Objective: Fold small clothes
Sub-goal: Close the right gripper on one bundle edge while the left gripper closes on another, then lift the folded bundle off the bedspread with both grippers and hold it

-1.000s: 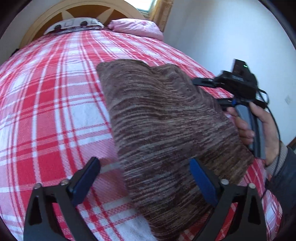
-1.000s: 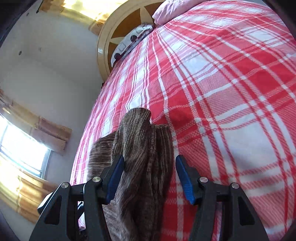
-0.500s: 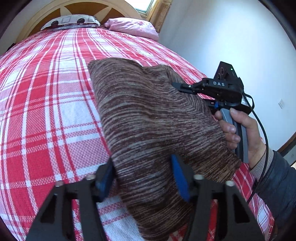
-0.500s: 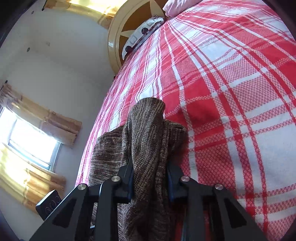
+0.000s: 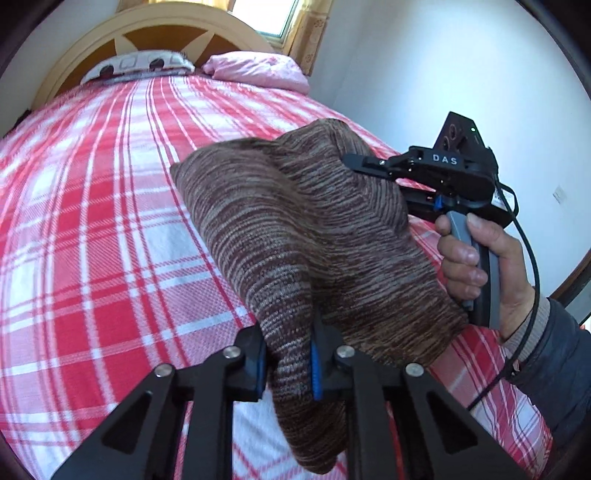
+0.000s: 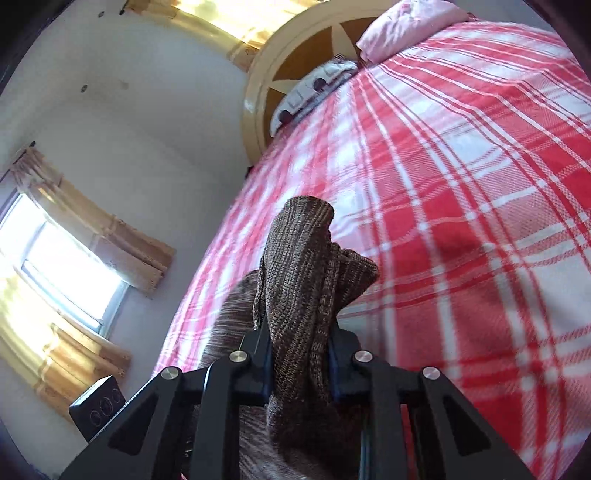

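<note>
A brown striped knit garment is lifted over a red and white plaid bed. My left gripper is shut on its near edge, with fabric bunched between the blue pads. My right gripper is shut on the garment's other edge, which stands up in a bunched fold above its fingers. In the left wrist view the right gripper comes in from the right, held by a hand, and pinches the garment's far right corner.
The plaid bedspread fills both views. A patterned pillow and a pink pillow lie by the wooden headboard. White walls and curtained windows surround the bed.
Both grippers were open around the garment's edges a second ago. They have closed on the fabric and lifted it off the bed, bunching it between them.
</note>
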A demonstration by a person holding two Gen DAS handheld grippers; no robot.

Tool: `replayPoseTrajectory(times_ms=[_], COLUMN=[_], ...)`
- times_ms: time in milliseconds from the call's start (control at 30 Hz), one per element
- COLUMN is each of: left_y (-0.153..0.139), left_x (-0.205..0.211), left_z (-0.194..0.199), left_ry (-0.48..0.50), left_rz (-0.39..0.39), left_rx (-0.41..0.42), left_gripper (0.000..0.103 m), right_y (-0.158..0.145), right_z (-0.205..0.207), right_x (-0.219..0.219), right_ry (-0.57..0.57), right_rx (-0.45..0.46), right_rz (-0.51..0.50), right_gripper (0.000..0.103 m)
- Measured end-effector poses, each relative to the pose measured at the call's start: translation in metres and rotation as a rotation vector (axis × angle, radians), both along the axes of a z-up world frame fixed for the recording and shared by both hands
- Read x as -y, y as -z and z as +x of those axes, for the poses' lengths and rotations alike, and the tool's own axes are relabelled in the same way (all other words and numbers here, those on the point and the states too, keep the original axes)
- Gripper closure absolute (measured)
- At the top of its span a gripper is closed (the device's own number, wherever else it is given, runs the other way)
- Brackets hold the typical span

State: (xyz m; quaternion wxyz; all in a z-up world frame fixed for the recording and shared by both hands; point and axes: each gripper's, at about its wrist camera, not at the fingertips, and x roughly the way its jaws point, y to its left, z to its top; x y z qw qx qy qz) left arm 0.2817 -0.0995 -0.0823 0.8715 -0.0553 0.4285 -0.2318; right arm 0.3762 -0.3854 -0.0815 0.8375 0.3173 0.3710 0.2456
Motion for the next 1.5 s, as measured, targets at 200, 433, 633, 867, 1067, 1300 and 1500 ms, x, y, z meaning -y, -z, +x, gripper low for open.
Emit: replayPoseTrajectory(times_ms=[200,433,633,867,1067,1300,1500], left_y=[-0.012,-0.021,-0.033,-0.041,-0.046,-0.046,-0.049], left_x=[-0.014,-0.036,-0.055,-0.086,-0.115,-0.142,-0.158], left_z=[-0.019,-0.039,-0.064,-0.082,-0.106,-0.128,-0.143], left_ry=[-0.021,-0.075,-0.100,-0.141,-0.189,-0.250,-0.281], left_rz=[0.015,0.029,0.032,0.018,0.011,0.004,0.004], left_rx=[0.025,0.053,0.087,0.108,0.120,0.115,0.119], left_gripper=[0.085,0.085,0.085,0.085,0.086,0.086,0.086], right_y=[-0.010,-0.025,-0.037,-0.047,-0.051,-0.049,-0.046], right_z=[-0.013,-0.032,-0.044,-0.056,-0.064,-0.072,-0.073], right_x=[-0.023,-0.061,-0.092,-0.128,-0.164,-0.208,-0.234], right_ry=[-0.021,-0.071,-0.110,-0.153,-0.195,-0.247,-0.286], right_rx=[0.009,0.034,0.054,0.068,0.073,0.072,0.062], right_rz=[0.011,0.021,0.027,0.030,0.047,0.063,0.074], right_gripper=[0.080,0.081,0.081,0.081,0.081,0.081,0.081])
